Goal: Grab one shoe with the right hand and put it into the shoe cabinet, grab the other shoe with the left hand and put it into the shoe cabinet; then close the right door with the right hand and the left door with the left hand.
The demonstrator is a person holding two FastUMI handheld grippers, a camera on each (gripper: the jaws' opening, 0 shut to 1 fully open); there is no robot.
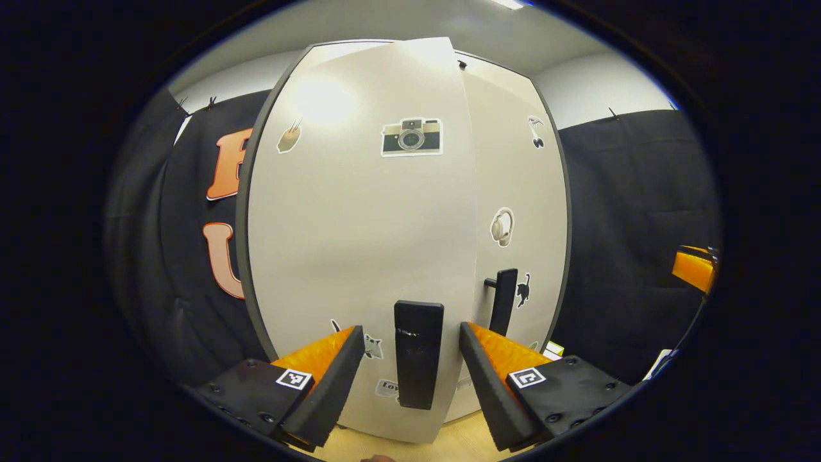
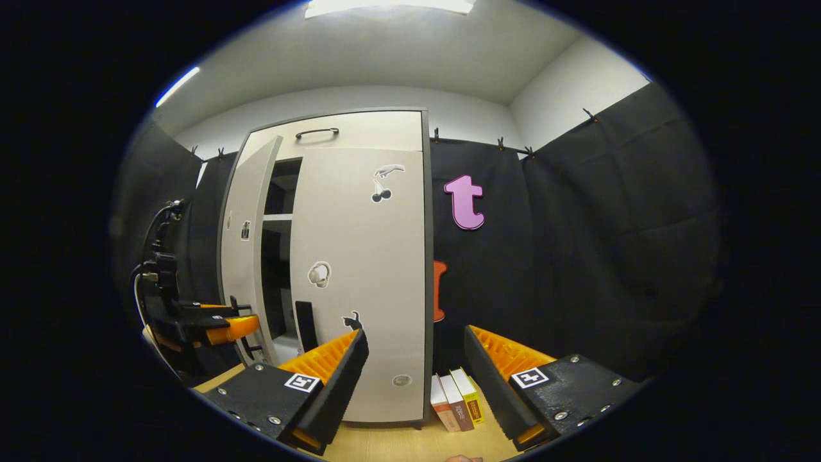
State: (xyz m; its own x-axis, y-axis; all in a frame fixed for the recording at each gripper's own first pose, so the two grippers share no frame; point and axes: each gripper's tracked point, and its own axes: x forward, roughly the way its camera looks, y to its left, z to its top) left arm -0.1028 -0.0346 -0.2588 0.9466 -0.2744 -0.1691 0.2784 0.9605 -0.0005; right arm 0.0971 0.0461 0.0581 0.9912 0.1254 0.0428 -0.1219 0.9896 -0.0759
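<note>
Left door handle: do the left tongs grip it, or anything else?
Nothing is held. The left tongs are open, with the left door's handle between the fingers but untouched. The right tongs are open too.

Three books (image 2: pixel 457 398) upright on floor; perhaps boxes.

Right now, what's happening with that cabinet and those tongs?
A person holds tongs in each hand at a white cabinet. The right door looks closed, and the right tongs hang open in front of it, gripping nothing. The left door is ajar. The left tongs are open, one finger on either side of its black handle, likely about to push it shut.
</note>
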